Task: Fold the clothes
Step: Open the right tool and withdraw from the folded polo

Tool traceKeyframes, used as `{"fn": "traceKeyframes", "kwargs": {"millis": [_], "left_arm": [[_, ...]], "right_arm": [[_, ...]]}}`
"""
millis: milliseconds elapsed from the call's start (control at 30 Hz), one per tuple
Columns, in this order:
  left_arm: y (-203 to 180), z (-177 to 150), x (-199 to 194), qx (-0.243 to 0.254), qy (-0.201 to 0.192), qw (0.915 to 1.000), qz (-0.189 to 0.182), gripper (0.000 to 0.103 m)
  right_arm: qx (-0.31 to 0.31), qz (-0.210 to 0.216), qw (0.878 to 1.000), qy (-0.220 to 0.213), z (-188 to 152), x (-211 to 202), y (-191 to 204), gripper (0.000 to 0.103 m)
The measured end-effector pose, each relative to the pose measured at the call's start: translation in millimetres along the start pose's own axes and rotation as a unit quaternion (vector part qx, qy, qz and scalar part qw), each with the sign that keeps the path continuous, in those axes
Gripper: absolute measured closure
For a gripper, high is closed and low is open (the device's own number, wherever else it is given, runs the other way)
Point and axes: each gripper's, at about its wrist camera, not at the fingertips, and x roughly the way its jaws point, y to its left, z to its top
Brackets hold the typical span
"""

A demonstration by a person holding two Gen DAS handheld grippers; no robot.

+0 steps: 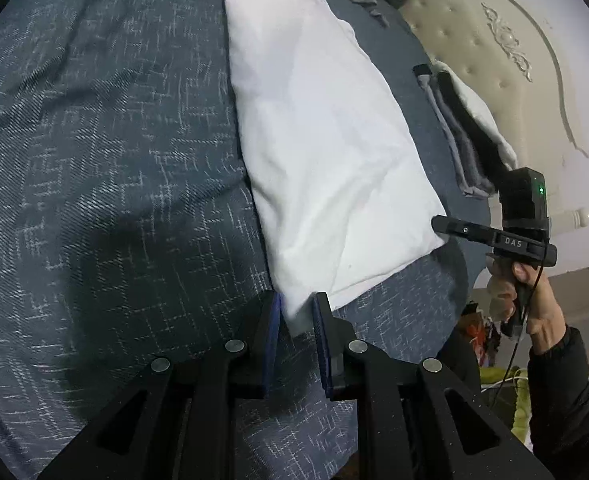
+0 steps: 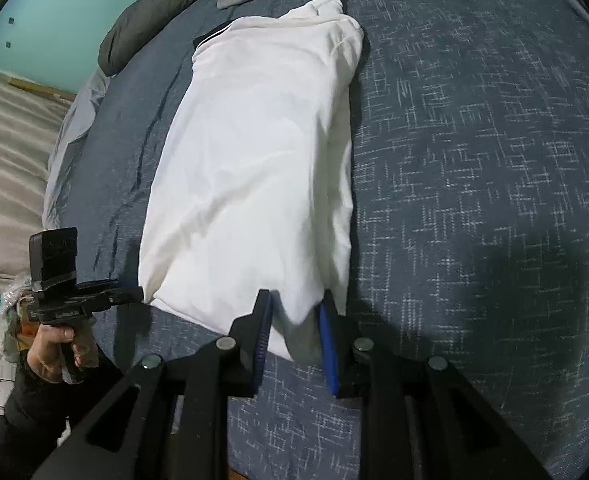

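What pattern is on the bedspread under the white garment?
Dark blue-grey bedspread with white crosshatch flecks, clearest in the right wrist view.

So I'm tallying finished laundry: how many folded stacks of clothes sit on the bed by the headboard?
1: a folded stack of grey, black and white items by the headboard, beyond the white garment. The right wrist view doesn't cover that side, so more may be hidden.

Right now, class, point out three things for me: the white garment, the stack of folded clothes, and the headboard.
White garment (image 2: 254,168): right wrist view, middle of its folded body.
Stack of folded clothes (image 1: 460,128): left wrist view, grey layers along its side.
Headboard (image 1: 490,40): left wrist view, tufted cream panel.
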Motion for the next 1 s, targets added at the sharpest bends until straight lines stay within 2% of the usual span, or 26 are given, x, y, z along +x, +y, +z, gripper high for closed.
{"fn": "traceKeyframes", "kwargs": {"millis": [67,100,167,300,467,733,1000], "left_arm": [[0.0,-1.3,1.3,-0.004,-0.001,1.0,-0.004,0.092],[-0.1,-1.8,0.5,-0.005,-0.002,1.0,-0.007,0.096],[-2.0,-1.9,-3.3,-0.002,-0.007,1.0,-0.004,0.098],[-8.7,-2.7,-15.7,0.012,-0.011,0.9999,-0.002,0.099],[-10.0,-4.6,-26.1,0.024,-0.008,0.9996,0.008,0.099],[-2.1,-6.5,-11.1,0.009,0.006,0.9997,0.021,0.099],[-0.9,-6.5,-21.1,0.001,-0.006,0.9997,0.025,0.099]], "right_arm": [[-0.005,-0.002,1.0,-0.002,-1.6,-0.7,2.2,0.094],[-0.007,-0.003,1.0,-0.003,-2.5,-1.7,3.2,0.094],[-0.011,0.002,1.0,-0.007,-4.3,-7.2,5.1,0.099],[-0.018,0.008,1.0,-0.011,-6.0,-20.4,9.7,0.1],[-0.02,-0.003,1.0,0.002,-8.3,-19.4,8.1,0.1],[-0.012,-0.016,1.0,0.014,-11.7,-1.0,2.9,0.1],[0.006,0.016,1.0,0.003,-11.7,-10.9,-3.9,0.098]]}}
